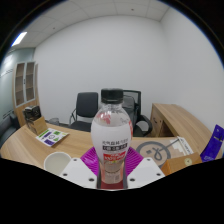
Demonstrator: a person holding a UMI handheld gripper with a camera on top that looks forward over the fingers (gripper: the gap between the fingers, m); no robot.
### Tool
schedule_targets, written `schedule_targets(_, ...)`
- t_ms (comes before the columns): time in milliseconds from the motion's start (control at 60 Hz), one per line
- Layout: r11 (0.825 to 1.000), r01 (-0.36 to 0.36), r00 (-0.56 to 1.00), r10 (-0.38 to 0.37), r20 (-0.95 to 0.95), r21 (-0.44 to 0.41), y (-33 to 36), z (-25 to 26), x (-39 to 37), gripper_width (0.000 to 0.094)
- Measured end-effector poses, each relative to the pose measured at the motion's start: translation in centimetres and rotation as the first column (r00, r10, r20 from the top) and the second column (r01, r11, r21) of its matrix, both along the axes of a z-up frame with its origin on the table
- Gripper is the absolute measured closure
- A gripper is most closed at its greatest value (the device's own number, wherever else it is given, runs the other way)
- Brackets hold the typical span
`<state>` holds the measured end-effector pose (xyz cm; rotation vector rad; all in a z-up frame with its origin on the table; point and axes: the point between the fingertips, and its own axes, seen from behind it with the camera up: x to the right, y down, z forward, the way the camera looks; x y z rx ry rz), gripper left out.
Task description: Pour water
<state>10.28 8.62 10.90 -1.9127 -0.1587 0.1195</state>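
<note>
A clear plastic water bottle point(111, 130) with a dark cap and a pink-and-white label stands upright between my fingers. My gripper point(112, 168) is shut on the water bottle, with the magenta pads point(88, 160) pressing on both sides of its lower body. The bottle is held up in front of the camera, above the wooden desk point(25, 148). A white paper cup point(57, 162) stands on the desk just left of the fingers, its open mouth facing up.
A white doily-like coaster point(155, 152) and a small box point(182, 146) lie right of the bottle. A purple box point(212, 143) stands further right. A book point(51, 134) lies on the left. Black office chairs point(88, 106) stand behind the desk.
</note>
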Motion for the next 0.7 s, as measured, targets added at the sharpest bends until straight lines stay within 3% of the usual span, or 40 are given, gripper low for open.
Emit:
schedule_targets(183, 0.998, -0.007, 1.0, 0.006, -0.021, -0.057, -0.2, -4.8, -0.2, 0.0636)
schedule_targets(283, 1.0, -0.004, 1.0, 0.004, -0.022, -0.022, -0.1, -4.4, -0.1, 0.0605)
schedule_targets(433, 0.999, 0.004, 1.0, -0.005, -0.024, -0.049, -0.5, -4.4, -0.2, 0.0417)
schedule_targets(517, 0.995, 0.017, 1.0, -0.02, -0.02, -0.102, -1.5, -4.6, 0.0, 0.0059)
schedule_targets(550, 0.993, 0.029, 0.999, -0.03, -0.014, -0.117, -2.1, -4.4, 0.2, 0.011)
schedule_targets(700, 0.984, 0.09, 0.995, -0.082, 0.057, -0.154, -6.8, -1.4, 0.9, 0.0082)
